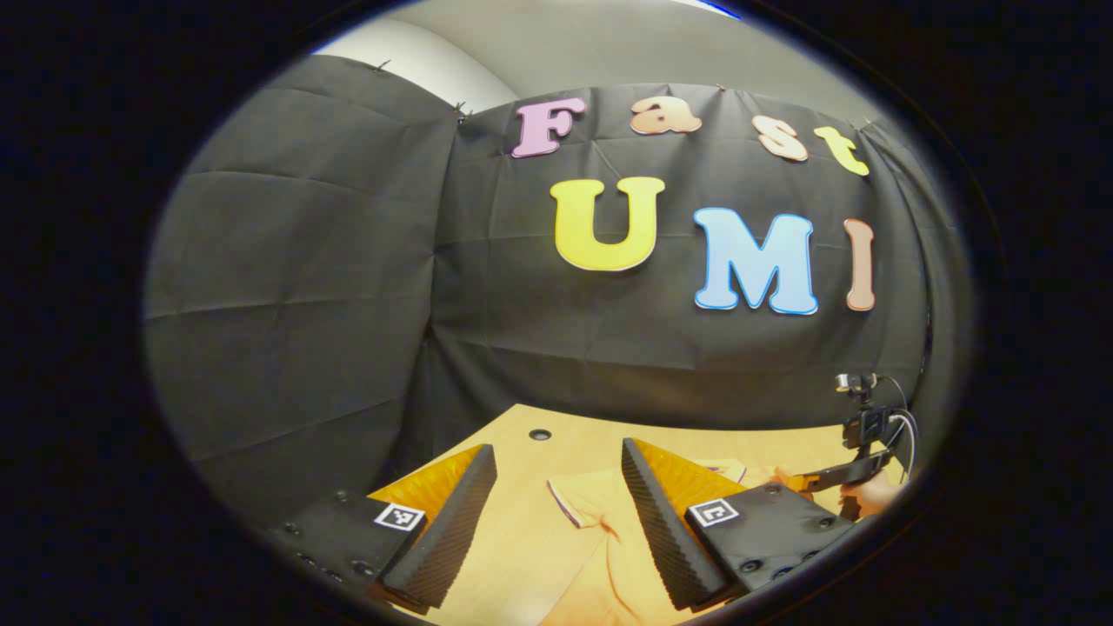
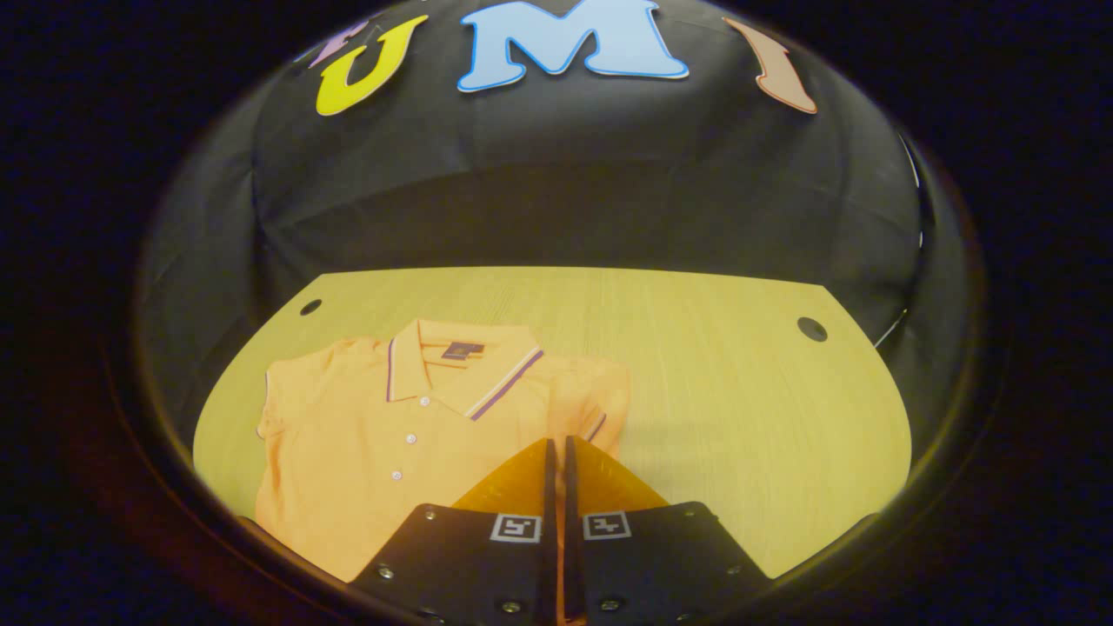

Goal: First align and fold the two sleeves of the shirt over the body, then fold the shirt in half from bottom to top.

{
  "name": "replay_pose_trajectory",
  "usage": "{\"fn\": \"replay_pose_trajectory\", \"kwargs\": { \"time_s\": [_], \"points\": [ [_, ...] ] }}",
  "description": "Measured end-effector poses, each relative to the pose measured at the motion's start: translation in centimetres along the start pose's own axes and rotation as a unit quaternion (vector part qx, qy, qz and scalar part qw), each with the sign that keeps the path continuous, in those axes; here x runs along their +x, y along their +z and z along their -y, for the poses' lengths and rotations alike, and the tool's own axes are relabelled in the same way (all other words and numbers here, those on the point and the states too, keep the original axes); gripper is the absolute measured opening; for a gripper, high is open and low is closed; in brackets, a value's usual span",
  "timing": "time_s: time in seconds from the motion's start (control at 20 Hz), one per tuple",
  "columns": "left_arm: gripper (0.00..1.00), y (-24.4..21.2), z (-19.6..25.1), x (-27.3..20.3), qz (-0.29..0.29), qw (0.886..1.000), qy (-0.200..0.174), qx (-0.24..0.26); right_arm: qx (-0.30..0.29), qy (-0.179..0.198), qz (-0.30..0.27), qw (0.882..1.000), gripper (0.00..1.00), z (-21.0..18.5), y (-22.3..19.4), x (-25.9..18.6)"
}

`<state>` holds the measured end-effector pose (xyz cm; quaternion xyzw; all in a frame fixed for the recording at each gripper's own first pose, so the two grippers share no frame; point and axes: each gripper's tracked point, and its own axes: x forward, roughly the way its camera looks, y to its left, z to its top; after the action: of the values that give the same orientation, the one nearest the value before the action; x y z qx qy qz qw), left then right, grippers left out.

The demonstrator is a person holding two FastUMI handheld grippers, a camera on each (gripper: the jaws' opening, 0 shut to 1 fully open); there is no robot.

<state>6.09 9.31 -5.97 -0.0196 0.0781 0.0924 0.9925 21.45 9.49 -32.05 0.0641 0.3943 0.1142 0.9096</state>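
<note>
One orange polo shirt [image 2: 391,435] lying flat on the wooden surface [image 2: 739,391], collar away, both sleeves spread. Right gripper [image 2: 557,456] fingers pressed together above its right side, whether pinching fabric unclear. Left gripper [image 1: 556,496] fingers spread apart over one sleeve.

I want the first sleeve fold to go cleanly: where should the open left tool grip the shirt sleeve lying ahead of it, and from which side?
Pinch the sleeve at its striped cuff edge, coming down from the outer side. The shirt lies flat on the table, so that free hem is probably the easiest lip to lift; the left tool is open near it.
</note>
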Motion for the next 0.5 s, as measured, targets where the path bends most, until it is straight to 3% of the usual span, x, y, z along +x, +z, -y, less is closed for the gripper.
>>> {"fn": "replay_pose_trajectory", "kwargs": {
  "time_s": [0.25,0.5],
  "points": [
    [0.94,-0.4,-0.9,-0.5,-0.005,1.0,0.009,-0.004,-0.009,0.013,-0.031,0.999,0.03,-1.4,-2.0,1.0],
    [0.94,-0.7,-0.8,-0.1,-0.01,1.0,0.006,-0.012,-0.007,0.024,-0.033,0.999,0.11,-1.8,-1.9,0.6]
  ]
}}
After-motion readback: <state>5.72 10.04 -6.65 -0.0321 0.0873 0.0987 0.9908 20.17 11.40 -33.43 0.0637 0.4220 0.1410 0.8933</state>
